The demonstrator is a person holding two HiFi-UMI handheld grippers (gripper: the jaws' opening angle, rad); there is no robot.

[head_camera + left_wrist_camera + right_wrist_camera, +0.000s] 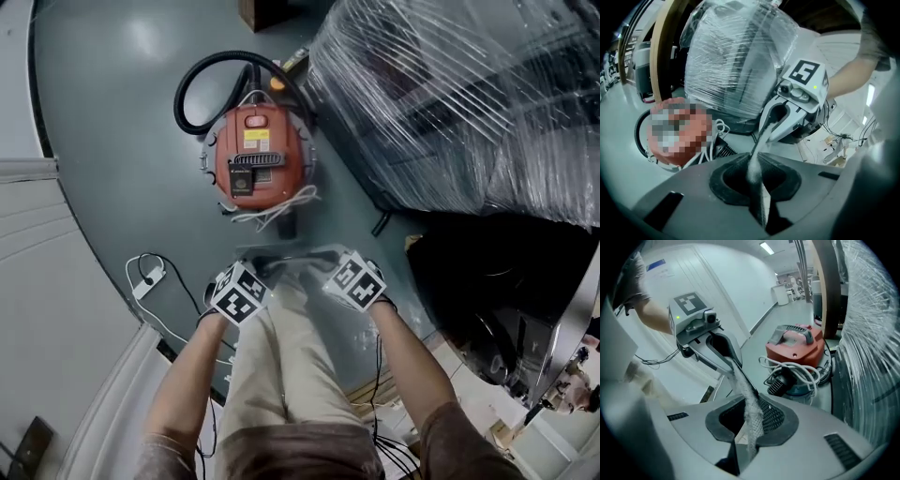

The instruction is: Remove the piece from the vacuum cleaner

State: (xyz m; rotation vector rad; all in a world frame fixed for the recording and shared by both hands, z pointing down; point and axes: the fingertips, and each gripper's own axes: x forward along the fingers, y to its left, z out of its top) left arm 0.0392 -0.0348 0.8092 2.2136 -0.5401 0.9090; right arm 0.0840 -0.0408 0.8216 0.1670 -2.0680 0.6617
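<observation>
Claws on both sides pinch the same thing: a thin, whitish, mesh-like piece (746,399) drawn taut between them. The left claw (755,176) has its dark pads pressed together on one end, the sheet seen edge-on in the narrow slit between them. The right claw (750,420) clamps the other end the same way. The two face each other, close together, in front of the person's light trousers (291,375), with the bare forearms reaching forward and down.

The piece hangs in the air between the claws, clear of the red vacuum cleaner (258,155). That stands on the grey-green floor (112,141) a little way ahead of the person, well apart from the held piece. Its black hose (192,89) curls in a loop round the far side, and a white cord (277,211) lies bunched against the near side. To the right sits a big load wrapped in clear plastic film (450,94). A white power strip (150,279) lies on the floor to the left, near the wall.
</observation>
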